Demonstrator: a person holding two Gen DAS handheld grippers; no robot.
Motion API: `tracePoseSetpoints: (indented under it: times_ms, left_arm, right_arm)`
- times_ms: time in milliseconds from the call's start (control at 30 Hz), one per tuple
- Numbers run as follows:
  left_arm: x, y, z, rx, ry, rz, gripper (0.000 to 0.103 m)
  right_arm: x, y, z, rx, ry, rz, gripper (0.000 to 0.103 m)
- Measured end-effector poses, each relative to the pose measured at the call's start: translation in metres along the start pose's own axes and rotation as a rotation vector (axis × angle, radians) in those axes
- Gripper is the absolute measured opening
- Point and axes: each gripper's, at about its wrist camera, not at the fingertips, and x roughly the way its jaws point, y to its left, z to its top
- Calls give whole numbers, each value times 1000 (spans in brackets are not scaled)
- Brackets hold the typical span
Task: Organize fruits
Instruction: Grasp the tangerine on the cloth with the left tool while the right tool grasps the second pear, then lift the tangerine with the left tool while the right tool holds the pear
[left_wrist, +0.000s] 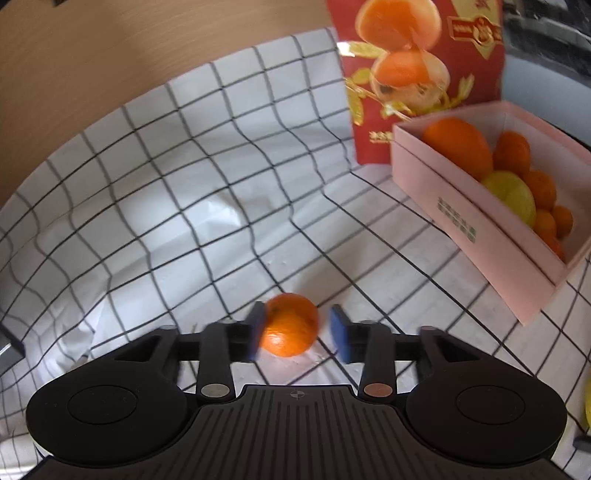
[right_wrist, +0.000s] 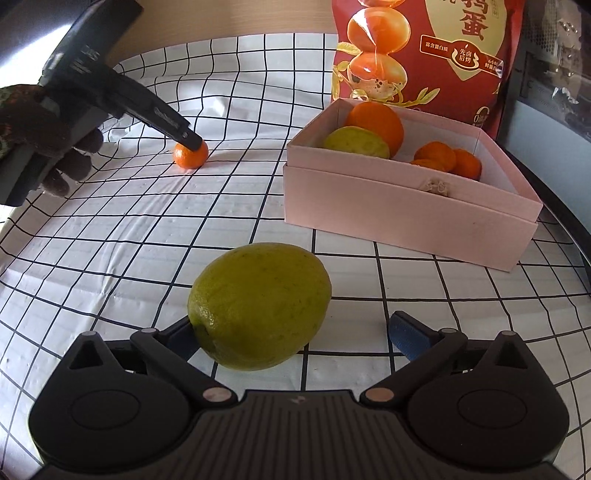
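**Inspector:** Tongs first. State of each?

**Me:** Left tongs (left_wrist: 297, 330) are parted, w/ a small mandarin (left_wrist: 290, 325) sitting between the blue pads (left_wrist: 340, 332). Left pad looks to be at the peel; right pad stands clear, gap showing. Not gripped. View is blurred there, so the left-side contact I can't confirm.

**Inspector:** Right side?

**Me:** Right tongs (right_wrist: 295, 332) spread wide. Green-yellow lemon-like fruit (right_wrist: 260, 306) rests on the checked cloth (right_wrist: 110, 240) between the pads. Left pad is just beside it, maybe touching; right pad well apart.

**Inspector:** Where's the rest of the fruit?

**Me:** In the pink box (right_wrist: 406, 214), far right on the cloth. Inside: one big orange (right_wrist: 376, 122), a second green-yellow fruit (right_wrist: 356, 142) against it, plus several small mandarins (right_wrist: 448, 157) in the other corner.

**Inspector:** Anything behind?

**Me:** Red snack bag (right_wrist: 428, 51) upright, just behind the box. From the right camera my gloved left hand (right_wrist: 44, 140) shows at upper left, its tongs tip over that small mandarin.
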Motion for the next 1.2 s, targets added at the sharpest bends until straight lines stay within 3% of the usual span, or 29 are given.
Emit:
tracePoseSetpoints:
  times_ms: [33, 67, 167, 467, 567, 733, 933, 1033, 1200]
  left_arm:
    - [1, -1, 0, 12, 8, -16, 67]
    - [3, -1, -1, 17, 14, -24, 70]
    - [8, 5, -1, -12, 26, 2, 71]
    - [28, 37, -4, -198, 74, -33, 61]
    - [27, 42, -3, -223, 60, -32, 45]
    - [25, 46, -5, -273, 79, -81, 45]
    - [-11, 33, -21, -295, 36, -131, 44]
    - [-38, 15, -33, -300, 10, -192, 44]
    - [-71, -30, -66, -319, 36, -292, 44]
  right_arm:
    - [0, 0, 0, 0, -1, 0, 103]
    - [0, 0, 0, 0, 0, 0, 103]
    - [0, 1, -1, 1, 0, -1, 103]
    - [0, 1, -1, 1, -1, -1, 103]
    - [0, 1, -1, 1, -1, -1, 103]
    - [0, 0, -2, 2, -2, 0, 103]
    - [-1, 0, -2, 0, 1, 4, 103]
    - [-1, -1, -1, -5, 3, 7, 103]
    - [-1, -2, -1, -12, 5, 17, 103]
